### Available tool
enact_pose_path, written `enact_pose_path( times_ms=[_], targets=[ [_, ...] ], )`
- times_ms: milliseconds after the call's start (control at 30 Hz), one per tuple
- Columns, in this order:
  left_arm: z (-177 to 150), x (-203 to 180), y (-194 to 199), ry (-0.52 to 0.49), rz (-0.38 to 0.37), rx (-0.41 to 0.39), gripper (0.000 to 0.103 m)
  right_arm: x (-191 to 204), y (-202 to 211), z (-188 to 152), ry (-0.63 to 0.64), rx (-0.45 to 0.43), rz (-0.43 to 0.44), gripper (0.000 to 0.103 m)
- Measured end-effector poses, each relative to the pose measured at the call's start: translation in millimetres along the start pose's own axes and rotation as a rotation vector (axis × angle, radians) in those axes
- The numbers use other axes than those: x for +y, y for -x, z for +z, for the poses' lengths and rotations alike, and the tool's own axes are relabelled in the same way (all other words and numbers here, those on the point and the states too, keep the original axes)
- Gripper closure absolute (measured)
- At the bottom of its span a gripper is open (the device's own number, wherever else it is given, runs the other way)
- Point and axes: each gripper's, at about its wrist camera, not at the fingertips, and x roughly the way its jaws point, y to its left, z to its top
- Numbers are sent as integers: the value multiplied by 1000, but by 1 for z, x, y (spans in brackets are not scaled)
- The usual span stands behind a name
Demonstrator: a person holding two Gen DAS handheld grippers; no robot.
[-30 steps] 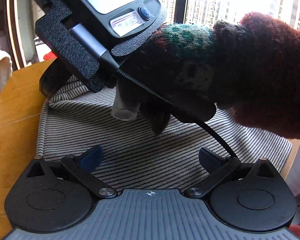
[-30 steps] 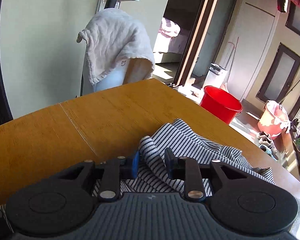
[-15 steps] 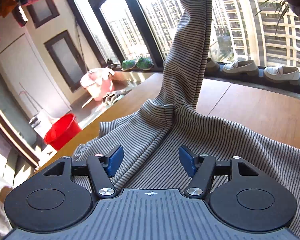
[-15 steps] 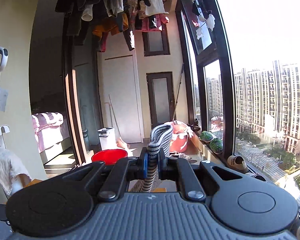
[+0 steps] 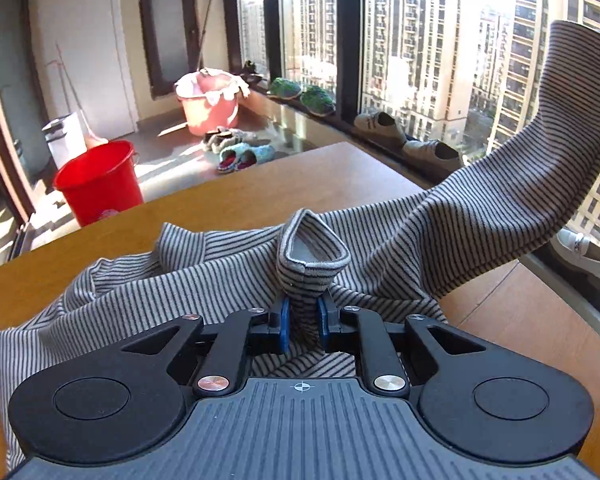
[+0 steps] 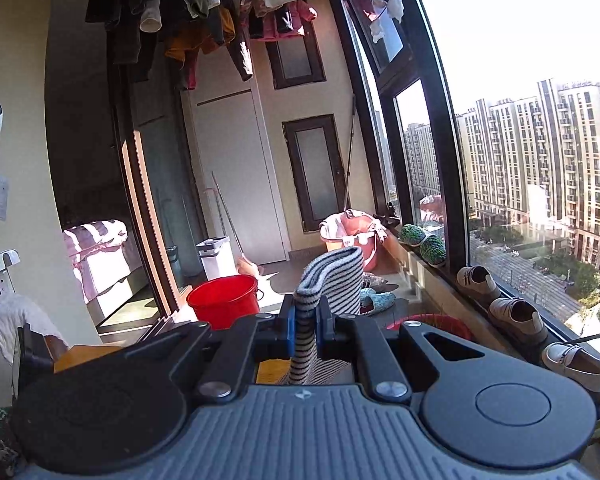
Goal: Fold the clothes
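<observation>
L wrist: left claw [image 5: 300,322] clamped on cuff of striped top [image 5: 148,288]; top's body bunched on wooden table [image 5: 80,248], one sleeve lifted up to the right. Red bucket [image 5: 100,182] on floor beyond. R wrist: right claw [image 6: 303,328] clamped on sleeve end of top [image 6: 334,280], held well above table [image 6: 84,356]; bucket [image 6: 224,294] below.

A home's enclosed balcony, high among apartment towers. Laundry [image 6: 204,12] hangs overhead. A red bucket [image 5: 98,182], slippers [image 5: 244,156] and shoes [image 6: 516,316] line the window.
</observation>
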Motion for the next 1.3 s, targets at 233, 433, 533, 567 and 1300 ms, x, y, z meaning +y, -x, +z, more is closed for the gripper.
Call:
enact_pose_path(
  times_ms=[233, 433, 533, 567, 1300],
  targets=[
    [-11, 103, 145, 125, 137, -278, 90, 50, 6, 5, 62, -36, 67, 94],
    [-41, 168, 231, 201, 203, -374, 90, 111, -15, -5, 177, 23, 131, 94],
    [-72, 178, 242, 217, 199, -326, 90, 137, -18, -27, 226, 83, 152, 94],
    [-83, 180, 242, 226, 194, -301, 90, 151, -11, -37, 229, 102, 151, 94],
    [-222, 96, 186, 222, 9, 28, 47, 149, 40, -174, 214, 473, 167, 66]
  ],
)
